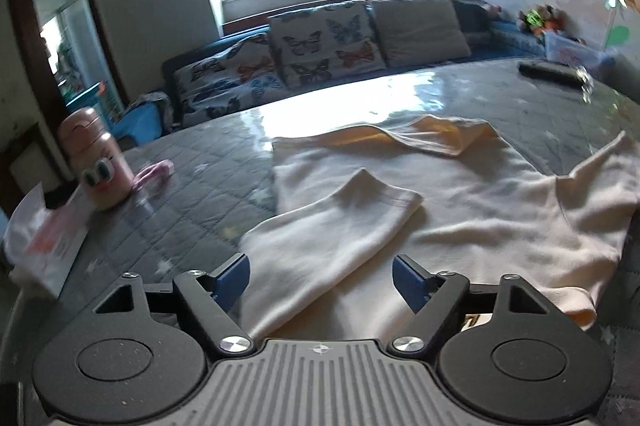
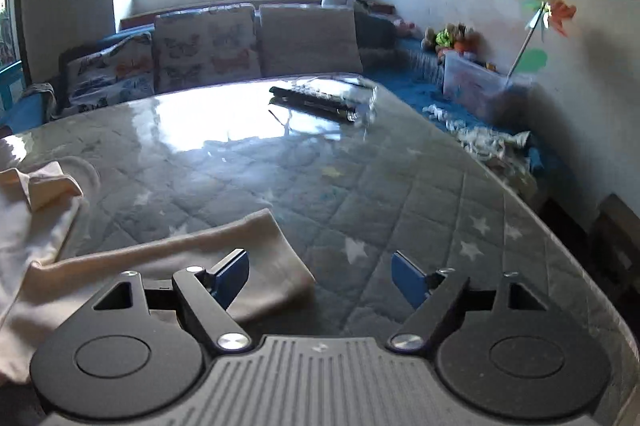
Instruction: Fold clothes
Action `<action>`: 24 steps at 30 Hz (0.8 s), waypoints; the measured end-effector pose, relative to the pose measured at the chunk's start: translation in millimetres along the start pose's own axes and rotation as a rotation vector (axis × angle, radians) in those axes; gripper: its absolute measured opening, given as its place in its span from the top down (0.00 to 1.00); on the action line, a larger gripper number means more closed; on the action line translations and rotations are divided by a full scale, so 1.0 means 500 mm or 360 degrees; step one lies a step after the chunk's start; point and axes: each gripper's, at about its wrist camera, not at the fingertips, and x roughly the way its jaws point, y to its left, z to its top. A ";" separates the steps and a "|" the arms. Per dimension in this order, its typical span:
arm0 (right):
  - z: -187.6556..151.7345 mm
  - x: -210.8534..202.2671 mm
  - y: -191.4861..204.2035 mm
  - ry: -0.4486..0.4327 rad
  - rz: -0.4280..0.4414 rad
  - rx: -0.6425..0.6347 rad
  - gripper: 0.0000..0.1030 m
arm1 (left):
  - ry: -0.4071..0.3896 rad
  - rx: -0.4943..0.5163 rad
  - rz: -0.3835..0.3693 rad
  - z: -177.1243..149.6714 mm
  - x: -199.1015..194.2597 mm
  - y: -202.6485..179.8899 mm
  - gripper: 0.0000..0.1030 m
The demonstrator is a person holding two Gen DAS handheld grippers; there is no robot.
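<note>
Glossy quilted grey counter with pale stars, lit by a bright window behind a cushioned bench. Cream garment lies spread on it, directly ahead of the left gripper, with one sleeve doubled over onto the body and running back between the jaws. Left gripper's jaws stand wide apart and hold nothing. Right gripper is likewise spread wide and empty; the other sleeve lies flat under and just ahead of its left finger, the bulk of the garment off to the left. Handling, as judged: thin knit cloth, light and limp, with no stiffness of its own (any lifted edge will sag and drag the rest); the shiny counter looks slippery, so the cloth may slide rather than crease. Best purchase appears to be the hemmed cuffs and side edges, pinched low against the surface. A pink bottle stands well left of the left jaws; a dark remote lies far ahead of the right.
</note>
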 end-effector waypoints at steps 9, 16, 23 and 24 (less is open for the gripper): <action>-0.025 -0.007 0.065 0.0008 0.0218 -0.0142 0.19 | 0.0049 0.0149 -0.0083 0.011 0.070 -0.044 0.48; -0.039 0.012 0.128 0.0054 0.0325 -0.0243 0.18 | 0.0097 0.0165 -0.0106 0.019 0.121 -0.044 0.63; -0.037 0.038 0.133 0.0082 0.0333 -0.0242 0.14 | 0.0040 0.0053 -0.0133 0.021 0.123 -0.011 0.97; -0.037 0.038 0.132 0.0085 0.0333 -0.0241 0.13 | 0.0019 -0.0001 -0.0118 0.023 0.115 0.004 0.97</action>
